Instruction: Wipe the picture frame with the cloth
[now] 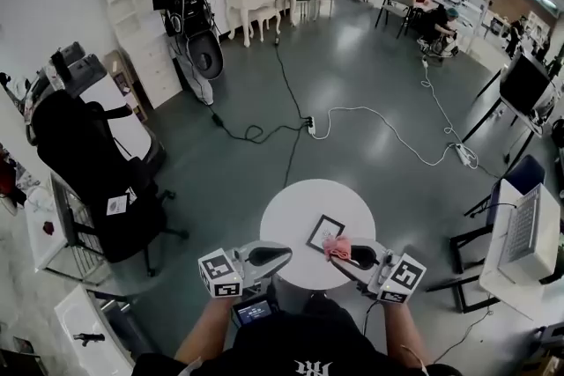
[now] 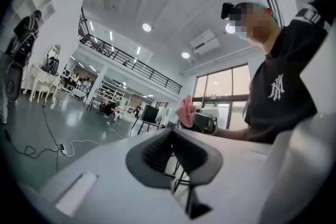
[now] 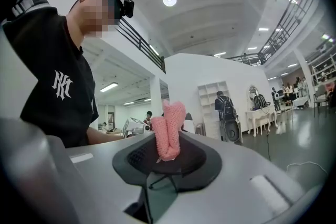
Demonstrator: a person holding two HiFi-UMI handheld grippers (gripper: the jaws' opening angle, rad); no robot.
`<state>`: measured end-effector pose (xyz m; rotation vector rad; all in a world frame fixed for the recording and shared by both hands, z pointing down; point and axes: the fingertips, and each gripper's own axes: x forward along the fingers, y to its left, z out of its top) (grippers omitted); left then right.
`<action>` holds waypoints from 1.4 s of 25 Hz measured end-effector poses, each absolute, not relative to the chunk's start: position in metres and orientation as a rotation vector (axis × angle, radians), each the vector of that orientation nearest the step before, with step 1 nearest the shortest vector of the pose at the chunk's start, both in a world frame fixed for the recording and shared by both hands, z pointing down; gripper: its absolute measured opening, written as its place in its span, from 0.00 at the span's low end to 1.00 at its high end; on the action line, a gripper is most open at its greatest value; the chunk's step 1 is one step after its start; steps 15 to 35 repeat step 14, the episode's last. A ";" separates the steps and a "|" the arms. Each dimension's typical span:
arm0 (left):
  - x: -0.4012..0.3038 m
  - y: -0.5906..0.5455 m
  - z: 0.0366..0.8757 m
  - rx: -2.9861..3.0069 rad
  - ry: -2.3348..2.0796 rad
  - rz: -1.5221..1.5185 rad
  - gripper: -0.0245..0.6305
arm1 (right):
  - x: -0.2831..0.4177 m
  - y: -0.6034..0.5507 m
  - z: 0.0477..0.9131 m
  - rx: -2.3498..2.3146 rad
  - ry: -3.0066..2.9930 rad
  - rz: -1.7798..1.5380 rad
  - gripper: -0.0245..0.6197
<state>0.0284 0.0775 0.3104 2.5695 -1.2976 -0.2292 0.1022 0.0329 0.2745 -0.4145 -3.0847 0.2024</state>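
My right tool (image 1: 349, 255) is clamped on the soft pink knitted cloth (image 1: 336, 248), which is bunched and limp. My left tool (image 1: 280, 254) is closed on nothing. Just beyond, the thin black square picture frame (image 1: 321, 229) lies flat on the round white table (image 1: 291, 211). It looks light and prone to sliding, so I'd pin an edge.
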 end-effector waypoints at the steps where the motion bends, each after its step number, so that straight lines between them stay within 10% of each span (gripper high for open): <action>1: 0.030 0.088 0.315 2.568 -1.302 -0.242 0.04 | 0.103 0.045 0.277 -0.432 -3.086 0.232 0.16; 35: 0.048 0.164 0.304 2.510 -1.486 -0.134 0.04 | 0.137 0.117 0.299 -0.371 -3.033 0.389 0.16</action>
